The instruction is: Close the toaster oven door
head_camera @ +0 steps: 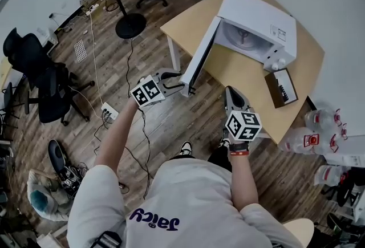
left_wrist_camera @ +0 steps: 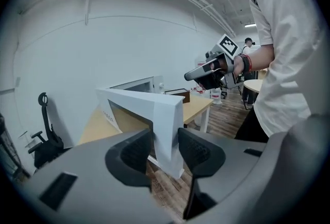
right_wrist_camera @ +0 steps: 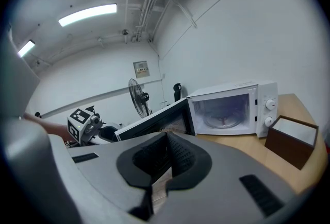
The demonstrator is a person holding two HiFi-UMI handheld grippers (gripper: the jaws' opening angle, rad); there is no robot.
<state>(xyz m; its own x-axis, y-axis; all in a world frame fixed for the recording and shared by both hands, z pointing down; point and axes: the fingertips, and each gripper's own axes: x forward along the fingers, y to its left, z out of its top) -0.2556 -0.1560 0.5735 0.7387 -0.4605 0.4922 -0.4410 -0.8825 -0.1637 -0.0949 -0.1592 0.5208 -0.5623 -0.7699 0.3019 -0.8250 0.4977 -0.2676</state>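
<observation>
White oven door (left_wrist_camera: 138, 103) — free edge clamped in left gripper (left_wrist_camera: 166, 152).

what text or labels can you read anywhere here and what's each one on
"Jaicy": dark print on the person's white shirt, upside down in the head view.
Sticker on the oven's control panel: too small to read.
Red labels on the bottles: too small to read.
Wall sign: blurred, unreadable.

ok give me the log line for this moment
step: close oven door | left gripper: shut on door's free edge | right gripper: shut, empty, clear of oven | door state: wide open
</observation>
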